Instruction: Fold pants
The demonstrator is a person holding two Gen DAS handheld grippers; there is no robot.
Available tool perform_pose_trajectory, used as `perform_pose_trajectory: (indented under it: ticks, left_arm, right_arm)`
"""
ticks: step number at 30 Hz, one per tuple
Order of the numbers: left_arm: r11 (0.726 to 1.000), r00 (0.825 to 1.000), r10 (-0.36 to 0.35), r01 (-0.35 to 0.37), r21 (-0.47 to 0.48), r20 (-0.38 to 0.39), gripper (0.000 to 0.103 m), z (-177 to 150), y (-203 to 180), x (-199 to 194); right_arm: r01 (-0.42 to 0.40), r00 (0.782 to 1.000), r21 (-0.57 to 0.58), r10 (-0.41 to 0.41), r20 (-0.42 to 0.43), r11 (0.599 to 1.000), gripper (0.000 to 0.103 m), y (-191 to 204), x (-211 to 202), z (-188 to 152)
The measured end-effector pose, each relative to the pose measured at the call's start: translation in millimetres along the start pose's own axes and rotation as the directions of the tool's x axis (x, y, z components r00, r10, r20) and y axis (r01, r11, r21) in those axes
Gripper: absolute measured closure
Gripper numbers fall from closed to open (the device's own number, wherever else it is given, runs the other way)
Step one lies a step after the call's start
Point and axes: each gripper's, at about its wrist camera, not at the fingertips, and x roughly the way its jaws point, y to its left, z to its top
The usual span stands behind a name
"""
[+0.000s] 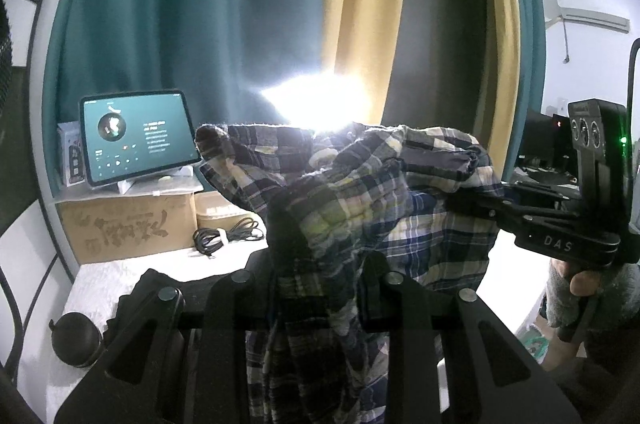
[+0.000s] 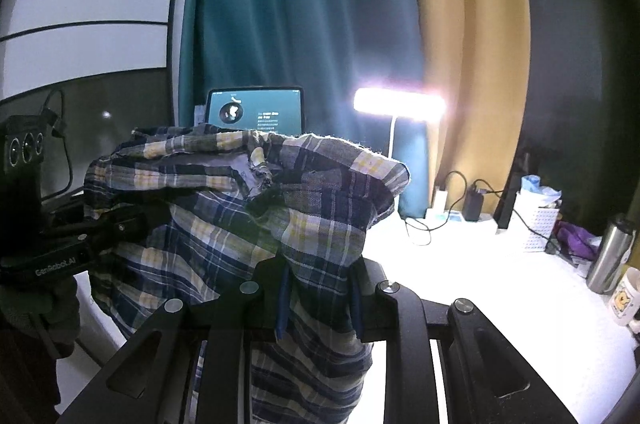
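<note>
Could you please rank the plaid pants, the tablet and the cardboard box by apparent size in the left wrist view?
1. Blue-and-yellow plaid pants, though nearest the camera.
2. Brown cardboard box.
3. Teal-screened tablet, nearly alike.

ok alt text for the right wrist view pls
Plaid pants hang bunched in the air, pinched in the right tool at the bottom and in the left tool at the left edge. Behind them are a white table, a lit tablet, a glowing lamp and teal and yellow curtains.

One pants (image 1: 360, 191) (two grippers)
</note>
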Motion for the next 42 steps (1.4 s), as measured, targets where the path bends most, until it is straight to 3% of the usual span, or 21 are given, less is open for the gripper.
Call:
perform_pose_trajectory:
  ticks: [21,42]
  left_arm:
    - [1.0,0.99,-0.009,0.012,0.017,-0.139,0.076,-5.6,22.8,67.2]
    - [1.0,0.96,-0.003,0.001,-0.006,-0.281,0.076,-23.3,53.7,129.3]
  right_arm:
    - [-0.005,0.994,0.106,0.016,-0.106,0.994,0.079,-25.1,76.8,-17.9]
    - [-0.015,0.971,0.17,0.055,-0.232,0.985,0.079,-42.3,156.5,-34.0]
